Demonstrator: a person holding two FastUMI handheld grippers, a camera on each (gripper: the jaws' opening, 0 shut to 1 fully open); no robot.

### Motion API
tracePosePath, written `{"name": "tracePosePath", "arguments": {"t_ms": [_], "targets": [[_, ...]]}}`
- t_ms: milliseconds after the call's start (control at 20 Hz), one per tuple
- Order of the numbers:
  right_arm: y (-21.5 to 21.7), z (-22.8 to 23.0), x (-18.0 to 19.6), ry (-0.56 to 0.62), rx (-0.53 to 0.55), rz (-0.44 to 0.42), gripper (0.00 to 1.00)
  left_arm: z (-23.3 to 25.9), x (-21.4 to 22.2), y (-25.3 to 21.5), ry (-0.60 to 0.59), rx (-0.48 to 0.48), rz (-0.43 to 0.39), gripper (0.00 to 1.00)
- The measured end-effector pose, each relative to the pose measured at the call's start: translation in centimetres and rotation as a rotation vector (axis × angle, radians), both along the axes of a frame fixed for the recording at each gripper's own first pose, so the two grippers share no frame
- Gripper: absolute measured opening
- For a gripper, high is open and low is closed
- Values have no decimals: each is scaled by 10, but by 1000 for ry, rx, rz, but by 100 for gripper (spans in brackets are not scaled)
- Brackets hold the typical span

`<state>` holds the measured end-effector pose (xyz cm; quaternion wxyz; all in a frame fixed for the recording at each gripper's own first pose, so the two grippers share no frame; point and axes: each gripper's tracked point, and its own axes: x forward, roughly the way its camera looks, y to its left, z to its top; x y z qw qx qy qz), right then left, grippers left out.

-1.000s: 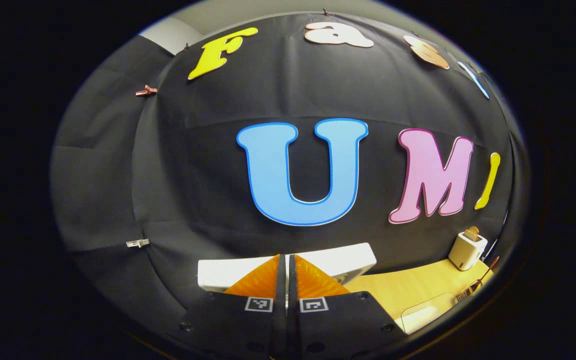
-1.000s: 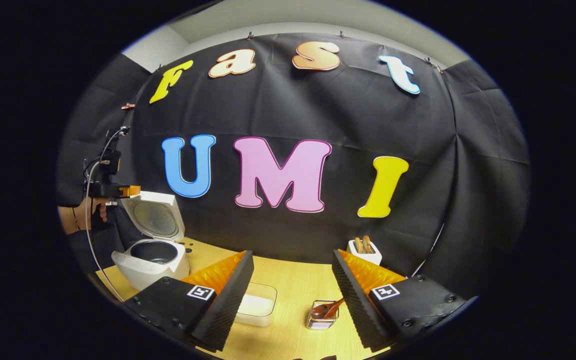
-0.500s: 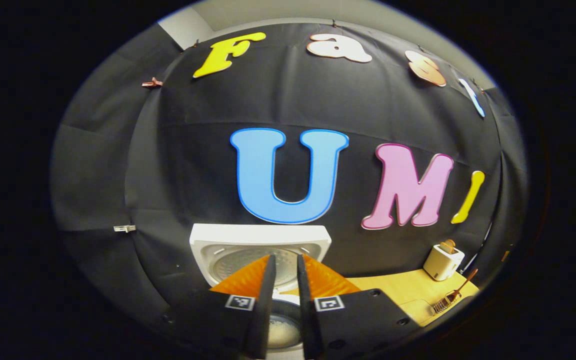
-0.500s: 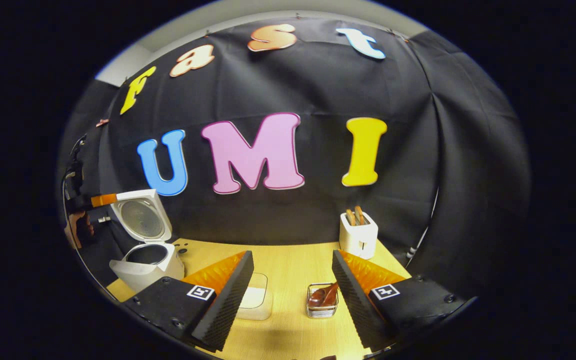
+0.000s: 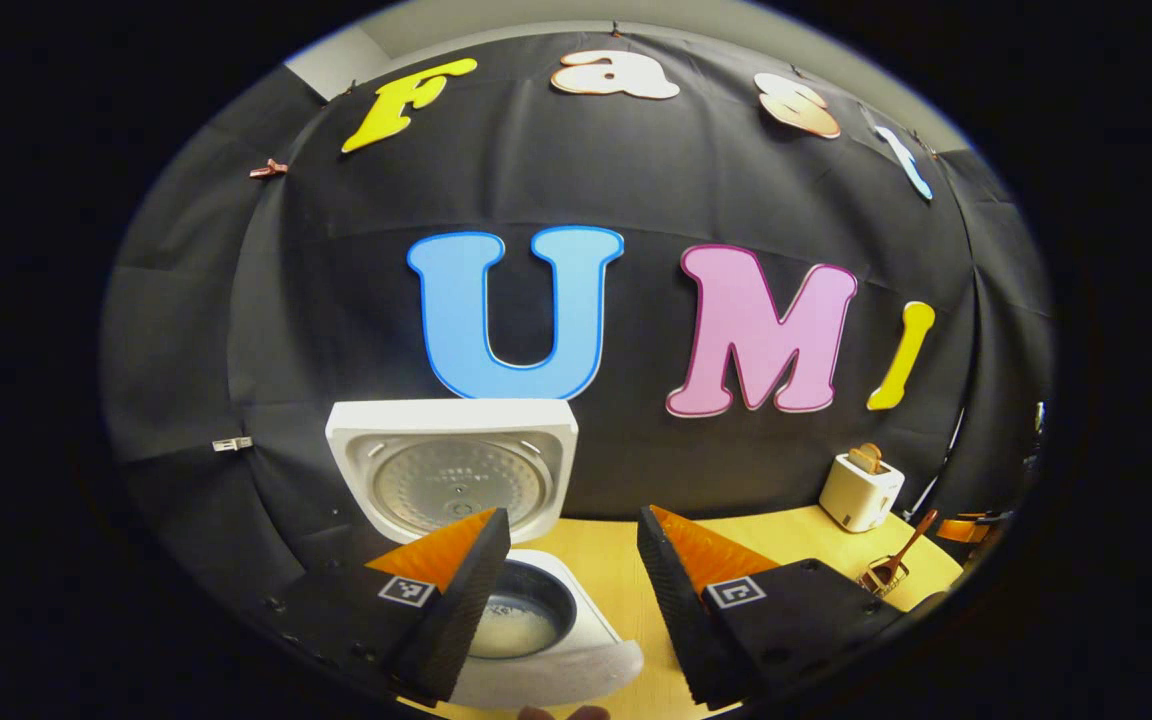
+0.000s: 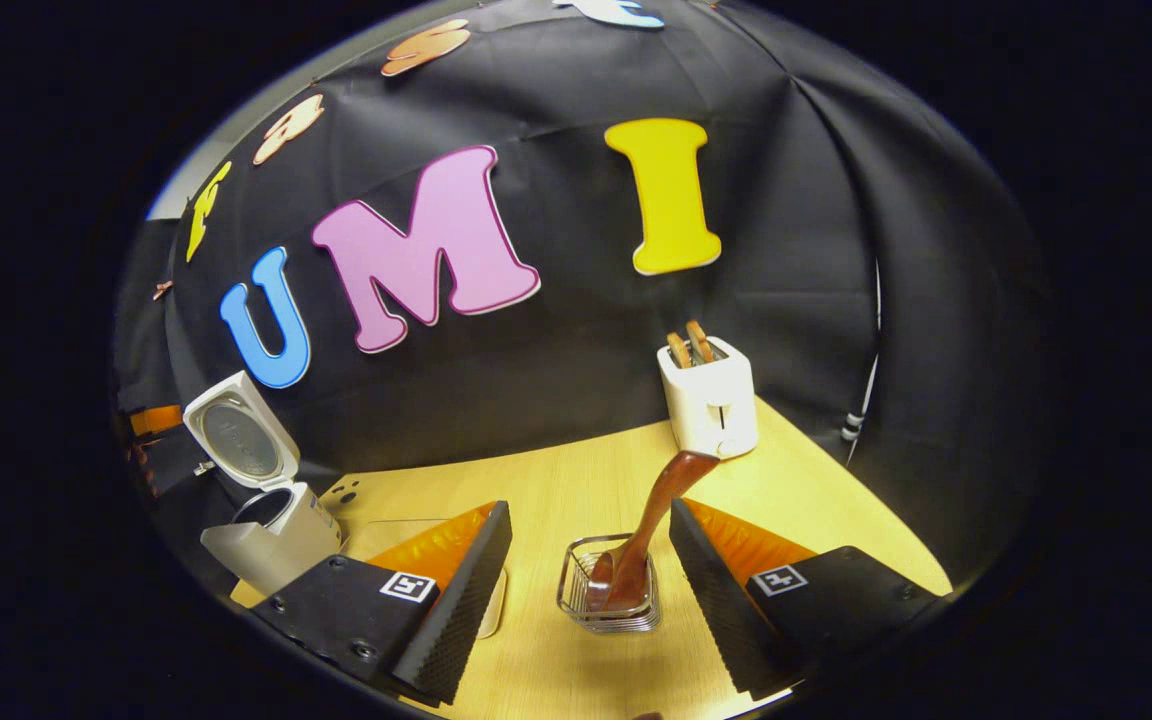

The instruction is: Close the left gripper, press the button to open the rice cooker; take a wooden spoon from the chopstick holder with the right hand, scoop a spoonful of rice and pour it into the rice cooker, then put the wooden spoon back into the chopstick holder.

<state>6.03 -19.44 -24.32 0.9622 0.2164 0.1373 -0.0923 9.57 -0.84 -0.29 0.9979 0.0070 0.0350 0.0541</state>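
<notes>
Here we see a pale wooden table closed in by the booth's black cloth wall, with a strip of light wall above the cloth in the left gripper view.

On the table, in the right gripper view, the rice cooker stands at the far left with its lid swung up and back, the inner face of the lid turned toward the room. A white toaster with two slices poking out sits at the back, near the cloth. A clear shallow box lies partly hidden behind the gripper's left finger.

The chopstick holder stands between the fingers of the right gripper. The wooden spoon rests in it bowl down, its long axis leaning up and to the right, the handle end pointing toward the toaster. The right gripper's fingers are spread wide on either side of the holder and touch nothing.

In the left gripper view, the left gripper is likewise wide open and grips nothing; the rice cooker sits just below and between its fingers, its pot showing a pale patch at the bottom, the lid upright behind. Far right we make out the toaster and the chopstick holder with the spoon slanting up to the right.
</notes>
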Motion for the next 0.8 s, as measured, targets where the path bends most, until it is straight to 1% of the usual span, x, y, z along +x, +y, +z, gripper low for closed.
{"name": "tracePosePath", "arguments": {"t_ms": [200, 350, 600, 800], "targets": [[-11, -44, 26, 31, 31, 23, 98, -15, 1, -17, 32, -14, 16, 83], [-14, -73, 42, 52, 32, 61, 98, -23, 6, -30, 35, -29, 13, 83], [-4, -89, 71, 17, 72, 111, 98, -42, 9, -35, 73, -28, 46, 83], [9, -87, 83, -23, 90, 135, 98, -48, 8, -28, 93, -8, 63, 83]]}}
